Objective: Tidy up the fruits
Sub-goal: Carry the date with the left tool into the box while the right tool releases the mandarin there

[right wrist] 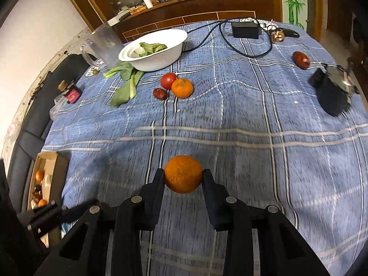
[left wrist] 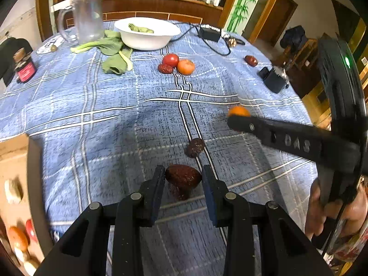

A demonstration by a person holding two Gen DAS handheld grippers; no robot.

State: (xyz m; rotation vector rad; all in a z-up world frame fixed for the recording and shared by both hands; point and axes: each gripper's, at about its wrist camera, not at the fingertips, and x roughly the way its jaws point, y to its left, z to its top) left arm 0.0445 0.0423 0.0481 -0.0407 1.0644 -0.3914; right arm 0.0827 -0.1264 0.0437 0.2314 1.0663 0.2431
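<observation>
My left gripper (left wrist: 183,180) is shut on a dark red date (left wrist: 184,175), held just above the blue checked cloth. A second, wrinkled date (left wrist: 195,147) lies on the cloth just beyond it. In the right wrist view my right gripper (right wrist: 183,178) is shut on an orange (right wrist: 183,173), lifted over the cloth. That same orange (left wrist: 239,110) peeks over the right gripper's finger in the left wrist view. A cardboard box (right wrist: 54,168) holding several fruits stands at the table's left edge. Farther back a tomato (right wrist: 168,80), an orange (right wrist: 182,88) and a date (right wrist: 160,93) sit together.
A white bowl (left wrist: 147,42) with greens, loose leafy greens (left wrist: 115,55) and a clear pitcher (left wrist: 88,17) stand at the back. A lone date (left wrist: 251,60), a black power adapter (right wrist: 245,30) with its cable and a black pouch (right wrist: 331,94) lie to the right. A jar (left wrist: 24,69) stands far left.
</observation>
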